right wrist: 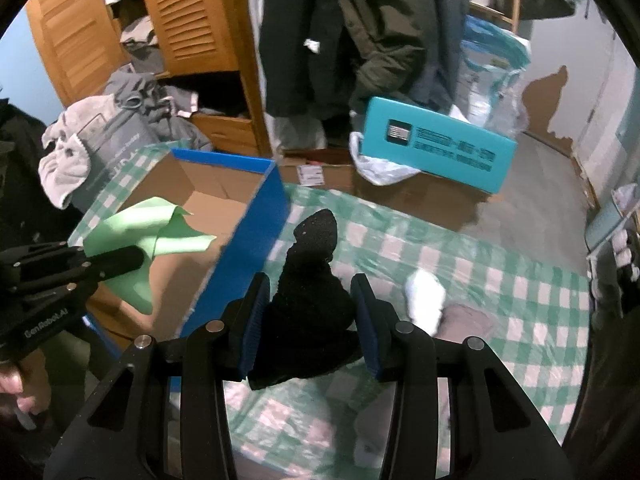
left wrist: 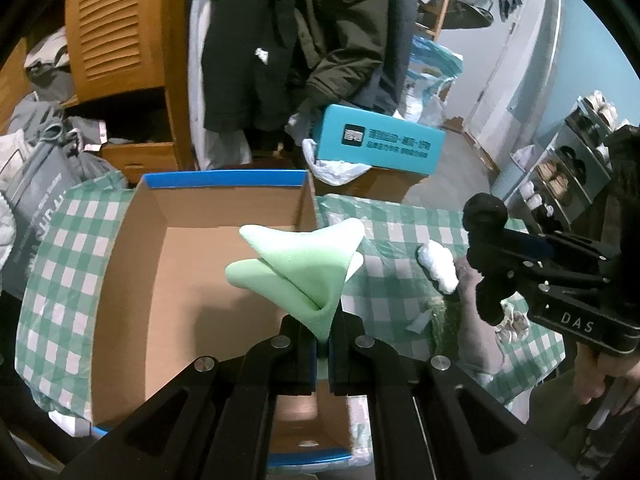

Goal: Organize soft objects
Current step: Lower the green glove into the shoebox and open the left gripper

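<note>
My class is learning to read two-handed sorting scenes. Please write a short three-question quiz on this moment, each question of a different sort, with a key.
1. True or false: the left gripper is shut on a folded light-green foam sheet.
2. What does the right gripper hold? A) white sock B) black knitted soft item C) teal box
3. Fill in: the green sheet hangs over the open blue-edged ____ box.

Key: 1 true; 2 B, the black knitted soft item; 3 cardboard.

Dim indoor light, fisheye-warped edges (right view slightly blurred).
</note>
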Motion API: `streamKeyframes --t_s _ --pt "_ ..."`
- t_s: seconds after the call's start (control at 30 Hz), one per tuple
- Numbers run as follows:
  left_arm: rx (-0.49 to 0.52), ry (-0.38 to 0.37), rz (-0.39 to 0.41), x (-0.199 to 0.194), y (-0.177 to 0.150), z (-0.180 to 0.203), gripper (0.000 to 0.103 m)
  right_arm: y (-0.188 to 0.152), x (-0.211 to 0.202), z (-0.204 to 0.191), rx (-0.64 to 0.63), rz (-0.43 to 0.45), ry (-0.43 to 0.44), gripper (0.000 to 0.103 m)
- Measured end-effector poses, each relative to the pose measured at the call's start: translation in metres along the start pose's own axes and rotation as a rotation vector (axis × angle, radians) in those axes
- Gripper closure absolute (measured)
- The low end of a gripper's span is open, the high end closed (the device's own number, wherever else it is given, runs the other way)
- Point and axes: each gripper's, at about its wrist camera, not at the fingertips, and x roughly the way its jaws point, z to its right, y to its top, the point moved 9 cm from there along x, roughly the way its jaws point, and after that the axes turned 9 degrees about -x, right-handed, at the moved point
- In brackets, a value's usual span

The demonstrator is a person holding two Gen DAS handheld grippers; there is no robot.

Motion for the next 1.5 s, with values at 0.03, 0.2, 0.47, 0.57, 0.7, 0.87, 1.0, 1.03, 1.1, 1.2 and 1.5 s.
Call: streamKeyframes --t_s 0.03,0.2,0.47,0.57,0.7,0.87,1.0,1.03,1.1,1.2,1.5 --pt "-0.007 0.001 0.002 -0.001 0.001 -0.005 0.099 0.002 0.002 -0.004 -0.006 0.000 0.008 0.062" --pt "-0.030 0.027 0.005 -0.002 0.001 -0.026 0.099 0.012 0.017 -0.027 -0.037 -0.016 0.040 0.062" --pt "-0.096 0.062 -0.006 0.005 0.000 -0.065 0.099 0.028 0.039 -0.067 -0.098 -0.038 0.088 0.062" --pt "-0.118 0.078 -0.014 0.008 -0.003 -0.081 0.099 0.033 0.046 -0.079 -0.116 -0.047 0.104 0.062" --pt "-0.141 0.086 -0.021 0.010 -0.004 -0.093 0.099 0.038 0.057 -0.093 -0.134 -0.067 0.125 0.062" --pt "-0.161 0.093 -0.032 0.011 -0.007 -0.104 0.099 0.041 0.068 -0.105 -0.141 -0.089 0.146 0.062" --pt "-0.167 0.103 -0.039 0.013 -0.009 -0.109 0.099 0.042 0.077 -0.114 -0.150 -0.107 0.158 0.062" --pt "-0.169 0.106 -0.043 0.014 -0.009 -0.110 0.099 0.042 0.078 -0.115 -0.152 -0.110 0.160 0.062" --pt "-0.172 0.116 -0.058 0.017 -0.011 -0.113 0.093 0.041 0.082 -0.120 -0.158 -0.120 0.169 0.061" --pt "-0.184 0.118 -0.080 0.021 -0.015 -0.114 0.083 0.039 0.087 -0.120 -0.155 -0.136 0.170 0.056" --pt "-0.171 0.128 -0.062 0.018 -0.012 -0.110 0.066 0.040 0.082 -0.105 -0.113 -0.125 0.164 0.040"
